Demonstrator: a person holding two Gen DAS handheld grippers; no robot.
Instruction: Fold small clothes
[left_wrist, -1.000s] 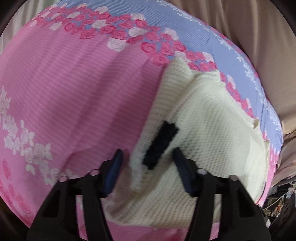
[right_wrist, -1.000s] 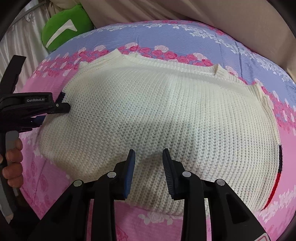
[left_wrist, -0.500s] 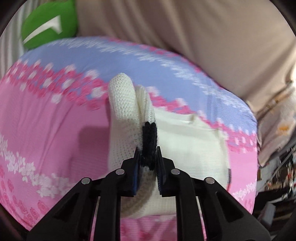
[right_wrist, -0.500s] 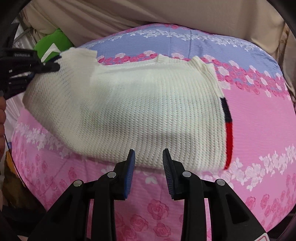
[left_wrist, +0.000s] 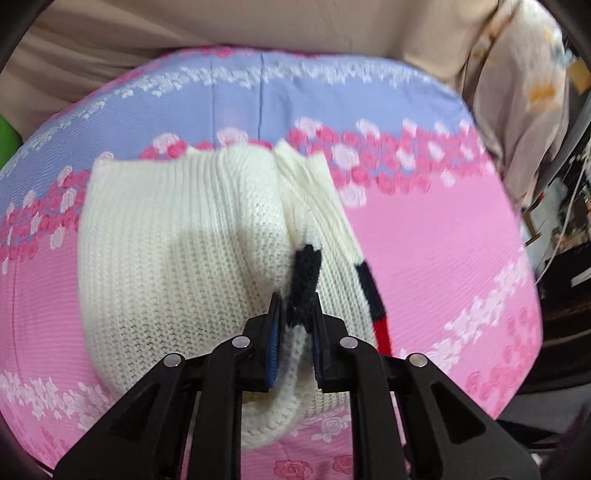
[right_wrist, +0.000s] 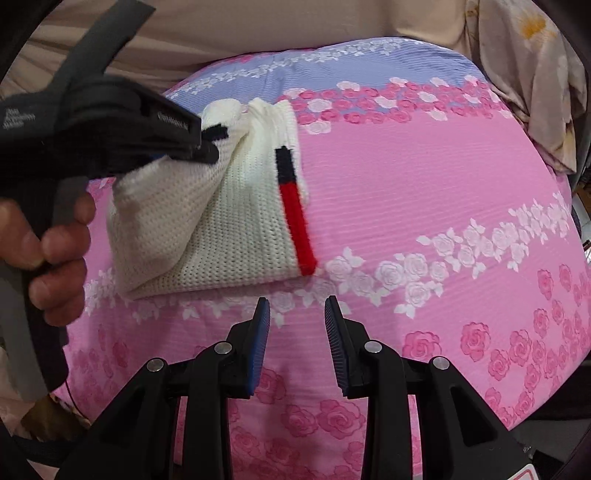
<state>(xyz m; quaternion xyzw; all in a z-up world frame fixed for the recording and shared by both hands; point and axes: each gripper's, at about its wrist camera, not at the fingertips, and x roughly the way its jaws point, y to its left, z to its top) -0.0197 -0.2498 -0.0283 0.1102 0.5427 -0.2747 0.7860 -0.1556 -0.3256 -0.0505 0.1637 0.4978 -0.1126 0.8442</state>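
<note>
On the bed: a cream knit sweater (right_wrist: 221, 229) lies on a pink floral sheet (right_wrist: 424, 192).
Left gripper (left_wrist: 293, 325): clamped on the sweater's dark-striped edge.
Right gripper (right_wrist: 297, 332): jaws apart, empty, hanging near the hem.
Change: a second ago the sweater lay flat; that edge is now carried across.
Meaning: first fold nearly laid.

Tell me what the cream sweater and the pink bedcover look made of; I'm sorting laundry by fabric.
Cream sweater: chunky knit, probably wool or acrylic; visible loops and ribbing, fuzzy matte surface. Pink bedcover: thin woven print, likely cotton or polyester; fine ribbed lines, slight sheen.
</note>
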